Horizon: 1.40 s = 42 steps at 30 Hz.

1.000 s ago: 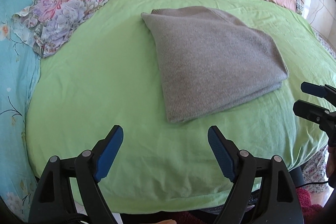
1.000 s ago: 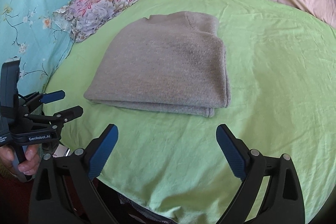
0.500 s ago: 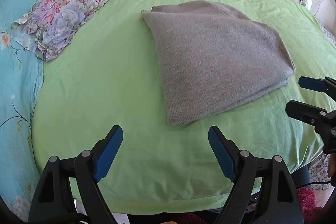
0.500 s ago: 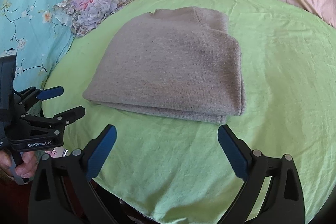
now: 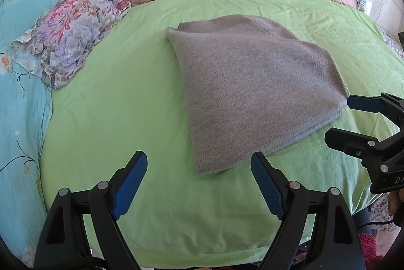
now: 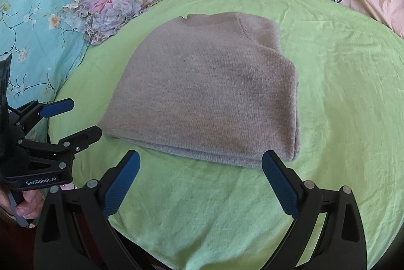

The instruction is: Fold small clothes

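I hover both grippers, left (image 5: 199,169) and right (image 6: 200,169), fingers apart and empty, near the folded grey knitted sweater (image 6: 209,95), since it looks finished.

1 folded grey sweater (image 5: 255,90) lies on 1 green sheet (image 5: 121,118). 1 floral cushion (image 5: 68,40) sits at the sheet's far left edge. 2 grippers show, left (image 5: 199,179) and right (image 6: 200,181), each with 2 blue-padded fingers.

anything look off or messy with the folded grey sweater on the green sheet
Nothing stands out. The grey sweater lies folded flat on the green sheet, edges roughly stacked, nothing spilled or torn. Both grippers hover open, apart from it.
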Available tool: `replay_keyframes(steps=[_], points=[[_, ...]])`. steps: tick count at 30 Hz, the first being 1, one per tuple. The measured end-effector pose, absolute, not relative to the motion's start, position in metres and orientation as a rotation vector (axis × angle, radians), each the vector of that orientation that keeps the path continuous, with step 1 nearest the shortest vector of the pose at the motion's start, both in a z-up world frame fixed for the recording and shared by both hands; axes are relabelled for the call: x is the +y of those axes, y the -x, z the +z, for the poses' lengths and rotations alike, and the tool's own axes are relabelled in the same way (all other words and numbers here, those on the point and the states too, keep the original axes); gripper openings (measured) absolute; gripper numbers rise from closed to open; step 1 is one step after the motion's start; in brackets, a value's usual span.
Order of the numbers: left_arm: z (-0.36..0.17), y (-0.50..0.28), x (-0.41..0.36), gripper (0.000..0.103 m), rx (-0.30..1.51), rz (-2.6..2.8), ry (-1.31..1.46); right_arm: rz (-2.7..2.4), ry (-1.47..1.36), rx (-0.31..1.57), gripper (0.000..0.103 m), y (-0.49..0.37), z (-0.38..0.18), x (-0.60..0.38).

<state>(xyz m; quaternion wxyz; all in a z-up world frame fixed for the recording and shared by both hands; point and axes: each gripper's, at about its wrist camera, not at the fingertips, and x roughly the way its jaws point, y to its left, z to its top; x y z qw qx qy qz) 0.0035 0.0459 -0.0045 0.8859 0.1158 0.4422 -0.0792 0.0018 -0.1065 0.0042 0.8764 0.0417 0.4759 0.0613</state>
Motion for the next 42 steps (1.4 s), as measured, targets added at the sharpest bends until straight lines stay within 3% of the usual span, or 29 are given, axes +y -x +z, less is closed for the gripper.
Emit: replay_keyframes(steps=[42], points=[[0.002,-0.019,0.046,0.085,0.908,-0.162,-0.231,0.145,-0.085,0.984,0.098,-0.018,0.011,-0.103]])
